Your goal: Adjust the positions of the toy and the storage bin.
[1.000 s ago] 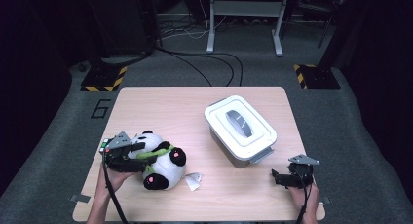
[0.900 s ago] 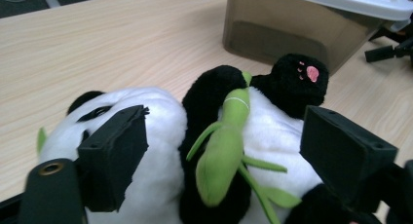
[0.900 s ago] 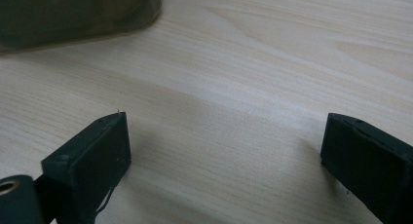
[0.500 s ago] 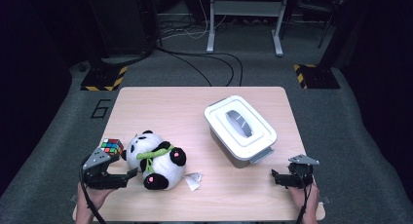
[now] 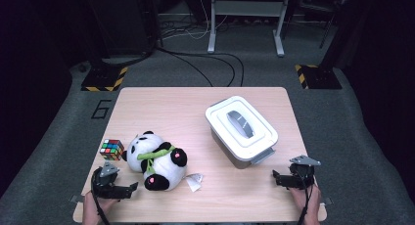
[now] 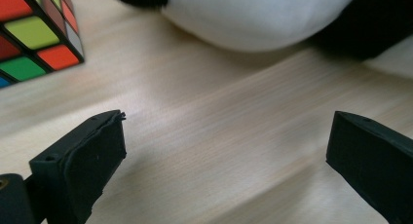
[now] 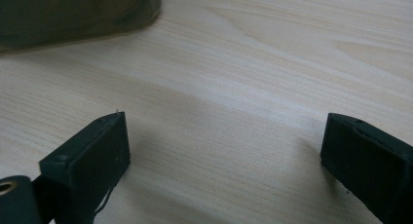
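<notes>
We are resting the left gripper (image 5: 128, 190) low at the near left corner of the table (image 5: 195, 102), and its jaws have just been opening; in the left gripper view they are standing wide apart over bare wood with nothing between them. The plush panda (image 5: 155, 159) is lying on its side just to the right of that gripper, released and touching the table, with its white belly (image 6: 258, 14) looming just beyond the jaws. The puzzle cube (image 5: 111, 149) is sitting beside the panda's head, on its left, and it is showing at the upper left in the left gripper view (image 6: 34, 31). A small white tag or scrap (image 5: 194, 182) is lying near the panda's feet.

We are holding the right gripper (image 5: 280, 180) at the near right edge, its jaws also spread wide over empty wood, gripping nothing. The white lidded box (image 5: 241, 129) is standing closed at the centre right, well apart from the panda.

We are judging that setting the panda down is done. If it is meant for the box, the lid is not yet off and the panda is not yet inside.
</notes>
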